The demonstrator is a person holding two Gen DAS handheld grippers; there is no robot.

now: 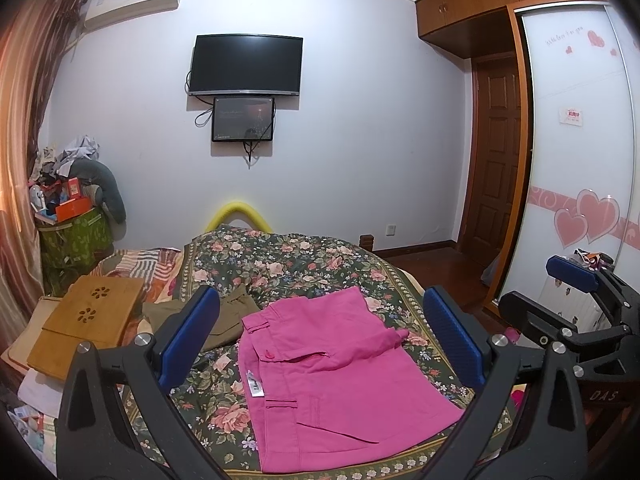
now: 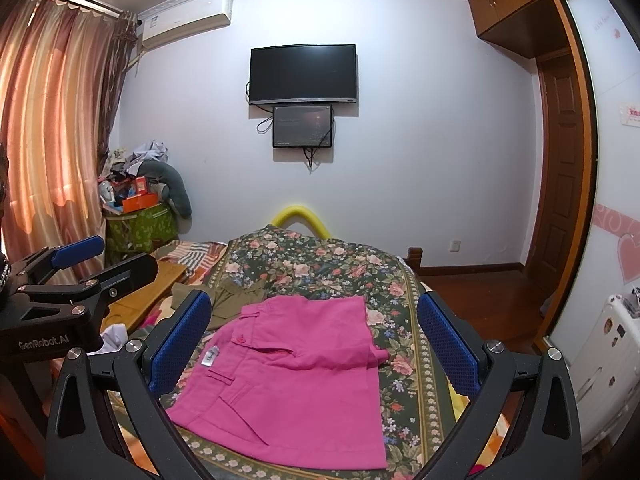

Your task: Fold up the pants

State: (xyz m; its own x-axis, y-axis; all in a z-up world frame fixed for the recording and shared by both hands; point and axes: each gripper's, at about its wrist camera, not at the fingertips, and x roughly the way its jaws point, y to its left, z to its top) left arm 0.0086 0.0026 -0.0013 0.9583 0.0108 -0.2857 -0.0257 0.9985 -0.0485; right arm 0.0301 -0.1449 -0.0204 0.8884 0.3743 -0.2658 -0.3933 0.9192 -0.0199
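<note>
Pink pants [image 1: 328, 376] [image 2: 296, 376] lie folded into a compact rectangle on the floral bedspread [image 1: 304, 264] [image 2: 320, 264], waistband and white label toward the left. My left gripper [image 1: 322, 338] hovers open above them, blue pads wide apart, holding nothing. The right gripper [image 2: 314, 340] is also open and empty over the pants. In the left wrist view the right gripper [image 1: 576, 280] shows at the right edge; in the right wrist view the left gripper [image 2: 80, 252] shows at the left edge.
Olive-brown folded clothing [image 1: 224, 316] [image 2: 232, 300] lies just beyond the pink pants. A bamboo lap tray [image 1: 88, 328] rests at the bed's left side. A cluttered green bin [image 1: 72, 236], curtain [image 2: 52, 120], wardrobe [image 1: 576, 140] and wall TV [image 1: 246, 64] surround the bed.
</note>
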